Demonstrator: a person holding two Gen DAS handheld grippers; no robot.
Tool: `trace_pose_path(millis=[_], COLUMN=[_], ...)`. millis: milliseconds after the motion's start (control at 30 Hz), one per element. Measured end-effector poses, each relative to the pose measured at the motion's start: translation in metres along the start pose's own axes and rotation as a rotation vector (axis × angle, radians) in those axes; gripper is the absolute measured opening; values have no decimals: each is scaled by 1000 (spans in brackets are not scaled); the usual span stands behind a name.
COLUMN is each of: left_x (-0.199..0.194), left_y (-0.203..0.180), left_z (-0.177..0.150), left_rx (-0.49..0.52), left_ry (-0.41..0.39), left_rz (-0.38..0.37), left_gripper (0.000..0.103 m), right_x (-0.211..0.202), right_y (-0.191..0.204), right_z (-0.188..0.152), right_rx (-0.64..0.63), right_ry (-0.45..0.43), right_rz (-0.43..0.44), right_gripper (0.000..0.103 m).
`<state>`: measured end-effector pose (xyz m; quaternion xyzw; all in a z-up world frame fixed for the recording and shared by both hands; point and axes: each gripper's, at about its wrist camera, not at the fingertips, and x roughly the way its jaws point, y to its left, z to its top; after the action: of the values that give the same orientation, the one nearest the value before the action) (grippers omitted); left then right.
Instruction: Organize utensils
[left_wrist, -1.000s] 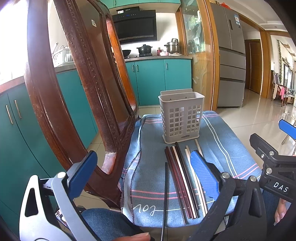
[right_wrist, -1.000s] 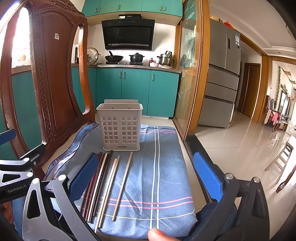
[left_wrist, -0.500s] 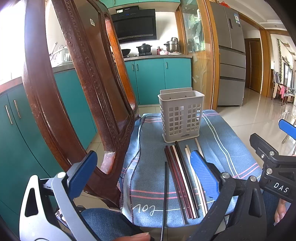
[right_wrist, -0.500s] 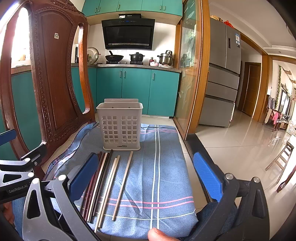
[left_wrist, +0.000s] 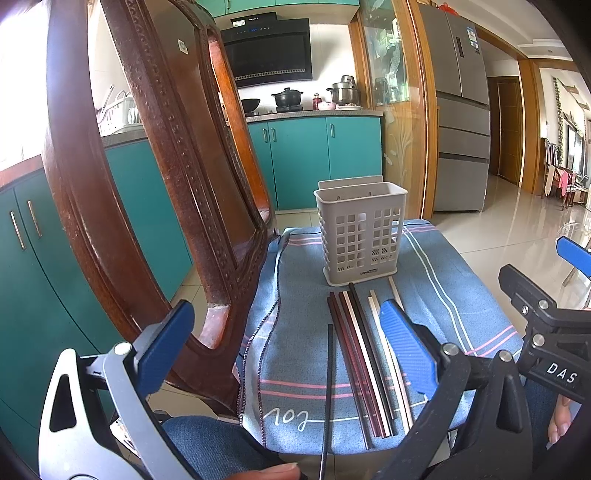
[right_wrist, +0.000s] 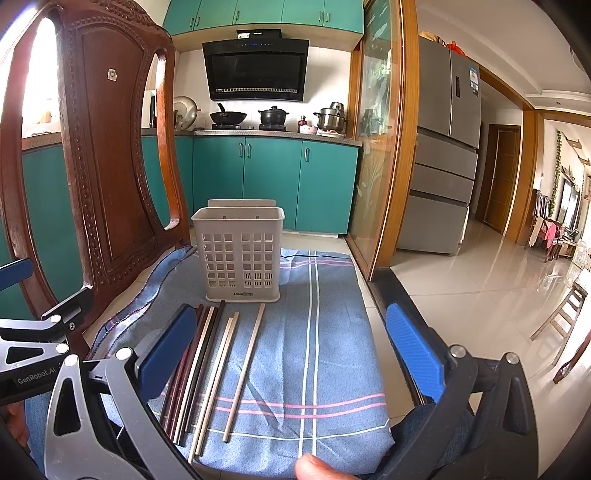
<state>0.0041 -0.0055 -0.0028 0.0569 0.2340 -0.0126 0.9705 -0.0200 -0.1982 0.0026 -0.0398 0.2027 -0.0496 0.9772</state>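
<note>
Right wrist: chopsticks (right_wrist: 207, 369) lie before upright holder (right_wrist: 240, 254)

**Near ends lost, holder's inside unseen**

The chopsticks (left_wrist: 364, 365) ran down under the left gripper's (left_wrist: 291, 350) blue right pad, so the pale ones at the right of the bundle were partly covered. One black stick (left_wrist: 327, 391) left the bottom edge, its near end cut off. From the right wrist view, the right gripper's (right_wrist: 291, 350) left pad hid the dark sticks' upper left side. The utensil holder (right_wrist: 238, 254) showed only its front wall and rim; its inside could not be made out. The small label at its base was too small to read. The chair back (left_wrist: 147, 184) ran off the top edge in the left view.
</note>
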Motion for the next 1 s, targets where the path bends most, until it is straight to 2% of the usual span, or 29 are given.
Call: trace_pose_path(millis=[1000], left_x=[2], left_y=[-5], left_z=[2], left_rx=[4], left_ry=[3], left_rz=[1], left_gripper=[100], right_x=[3], right_y=[-1], right_z=[-1], right_rx=[4], right_ry=[6], right_rz=[13], right_gripper=[100])
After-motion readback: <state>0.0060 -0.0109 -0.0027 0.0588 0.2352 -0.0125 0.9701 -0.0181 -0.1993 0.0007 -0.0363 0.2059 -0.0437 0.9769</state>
